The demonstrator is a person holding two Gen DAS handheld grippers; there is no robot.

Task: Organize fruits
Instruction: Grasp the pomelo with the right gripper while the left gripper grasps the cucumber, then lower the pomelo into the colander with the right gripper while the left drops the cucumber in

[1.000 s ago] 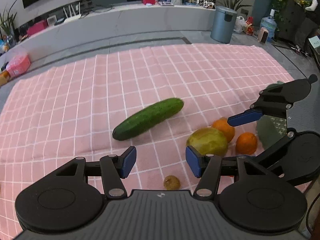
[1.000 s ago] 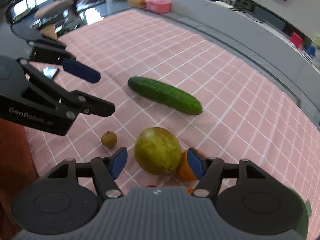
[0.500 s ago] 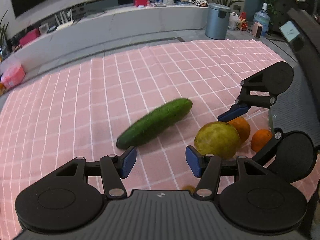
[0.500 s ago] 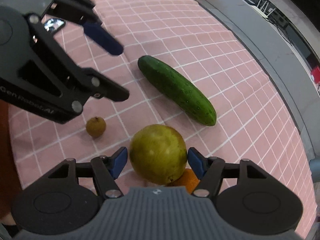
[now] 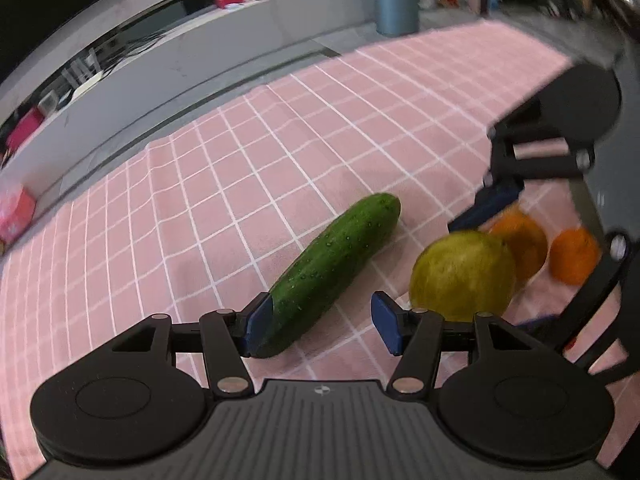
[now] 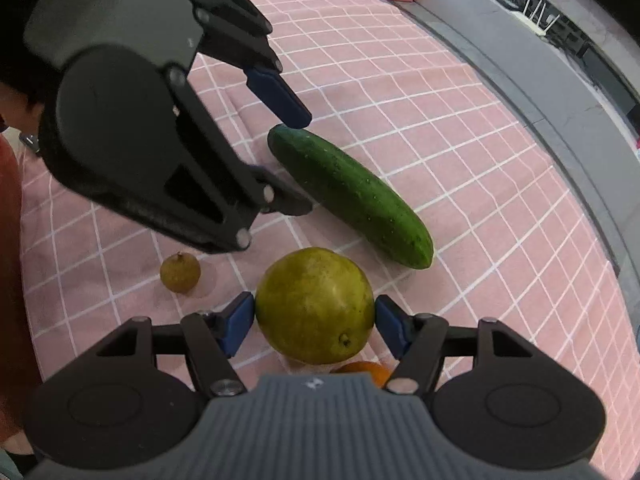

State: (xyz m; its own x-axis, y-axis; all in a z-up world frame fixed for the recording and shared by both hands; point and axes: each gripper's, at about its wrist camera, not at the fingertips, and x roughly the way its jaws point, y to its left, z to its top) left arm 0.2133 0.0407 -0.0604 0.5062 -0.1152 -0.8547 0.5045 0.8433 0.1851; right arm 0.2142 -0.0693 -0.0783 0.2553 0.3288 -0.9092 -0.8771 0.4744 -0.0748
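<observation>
Orange [image 6: 362,372] behind the yellow-green fruit [image 6: 316,306]: only a sliver shows above the right gripper's body, rest hidden. Left wrist view motion-blurred; shelf clutter beyond the yellow-green fruit [image 5: 464,276] unreadable. Second orange [image 5: 524,242] half hidden behind that fruit. Person's face cut off by frame edge.

Each view sits just behind its own hand-held gripper and looks steeply down along the fingers at the pink checked cloth [image 5: 248,184] on the surface, from close above. The left wrist view faces the far grey ledge [image 5: 224,48], with the right hand-held gripper [image 5: 504,216] at its right edge. The right wrist view has the left hand-held gripper [image 6: 296,160] at its upper left. Both views share the cucumber [image 5: 332,268] [image 6: 352,196], the yellow-green fruit [image 5: 464,276] [image 6: 316,304] and the cloth.
</observation>
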